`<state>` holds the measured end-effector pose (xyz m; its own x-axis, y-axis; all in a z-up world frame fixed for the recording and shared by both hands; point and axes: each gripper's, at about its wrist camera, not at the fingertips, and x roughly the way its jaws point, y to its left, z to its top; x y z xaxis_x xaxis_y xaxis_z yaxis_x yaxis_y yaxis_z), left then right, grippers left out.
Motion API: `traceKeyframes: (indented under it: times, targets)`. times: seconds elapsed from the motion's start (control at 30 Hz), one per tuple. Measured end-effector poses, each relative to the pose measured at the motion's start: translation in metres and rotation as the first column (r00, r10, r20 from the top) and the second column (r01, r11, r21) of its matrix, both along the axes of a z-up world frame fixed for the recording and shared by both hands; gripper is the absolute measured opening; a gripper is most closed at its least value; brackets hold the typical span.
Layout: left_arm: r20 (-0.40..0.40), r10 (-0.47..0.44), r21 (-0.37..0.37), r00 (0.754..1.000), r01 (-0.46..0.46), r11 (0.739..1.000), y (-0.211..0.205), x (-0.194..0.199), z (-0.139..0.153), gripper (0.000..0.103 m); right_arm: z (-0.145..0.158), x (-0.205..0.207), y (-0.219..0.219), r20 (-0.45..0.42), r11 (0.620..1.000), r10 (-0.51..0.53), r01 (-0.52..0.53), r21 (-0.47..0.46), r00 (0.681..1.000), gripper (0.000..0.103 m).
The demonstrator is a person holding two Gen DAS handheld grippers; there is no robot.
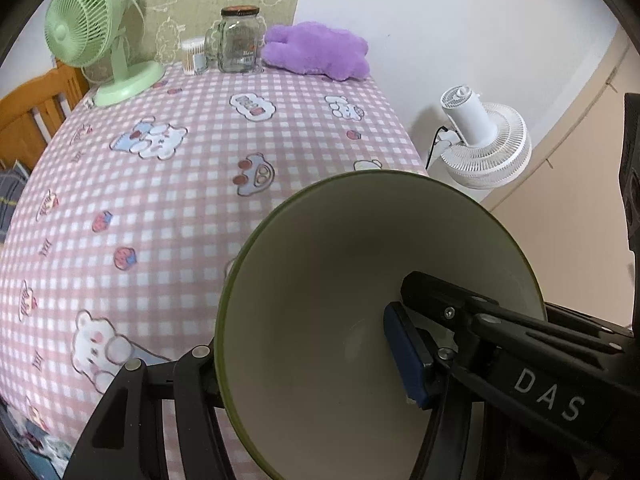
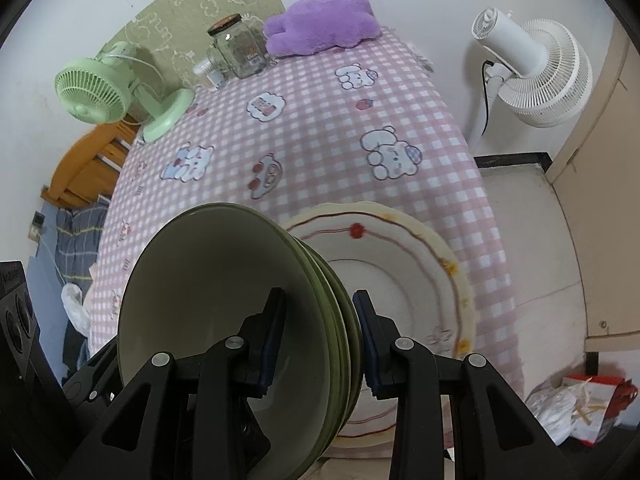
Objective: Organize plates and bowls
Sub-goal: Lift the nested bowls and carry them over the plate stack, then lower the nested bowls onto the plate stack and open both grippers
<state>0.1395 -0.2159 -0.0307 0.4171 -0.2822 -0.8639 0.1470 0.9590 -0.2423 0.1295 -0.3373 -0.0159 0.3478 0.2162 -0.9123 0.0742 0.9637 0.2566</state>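
My left gripper (image 1: pixel 304 354) is shut on the rim of a green bowl (image 1: pixel 340 288) with a cream inside, one finger inside (image 1: pixel 404 356) and one outside, held tilted above the pink checked table (image 1: pixel 160 184). My right gripper (image 2: pixel 318 338) is shut on the rims of a stack of green bowls (image 2: pixel 224 280), tilted on edge. Behind that stack a cream plate stack (image 2: pixel 412 272) with red line and flower pattern lies on the table near its front right edge.
At the table's far end stand a green desk fan (image 1: pixel 88 32), a glass jar (image 1: pixel 240 40), a cotton swab box (image 1: pixel 192 56) and a purple plush (image 1: pixel 316 50). A white floor fan (image 2: pixel 532 68) stands right of the table. A wooden chair (image 2: pixel 88 168) is at left.
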Motion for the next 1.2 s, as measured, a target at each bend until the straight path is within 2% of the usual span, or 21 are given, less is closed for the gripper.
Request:
traceKeyframes:
  times: [0.33,0.87,1.03,1.13,1.2]
  targets:
    - [-0.053,0.077,0.031,0.996,-0.076,0.997,-0.016,0.002,-0.021,0.063,-0.024,0.011,-0.019,-0.051,0.996,0.086,-0.086,0.003,0.995,0.037]
    - [0.003,0.102,0.112,0.995,-0.101,0.989,-0.030,0.000,-0.020,0.062,-0.032,0.015,-0.024,-0.018,0.989,0.147,-0.147,0.011,0.989,0.037]
    - [0.012,0.108,0.147,0.994,-0.108,0.983,-0.033,-0.004,-0.018,0.065,-0.030,0.010,-0.023,-0.008,0.987,0.159,-0.159,-0.005,0.987,0.037]
    - [0.007,0.126,0.164,0.992,-0.126,0.978,-0.030,-0.005,-0.018,0.073,-0.029,0.008,-0.023,-0.004,0.987,0.163,-0.163,-0.005,0.987,0.038]
    - [0.009,0.133,0.162,0.991,-0.132,0.978,-0.026,-0.007,-0.016,0.077,-0.028,0.007,-0.024,-0.004,0.987,0.160,-0.160,-0.014,0.987,0.044]
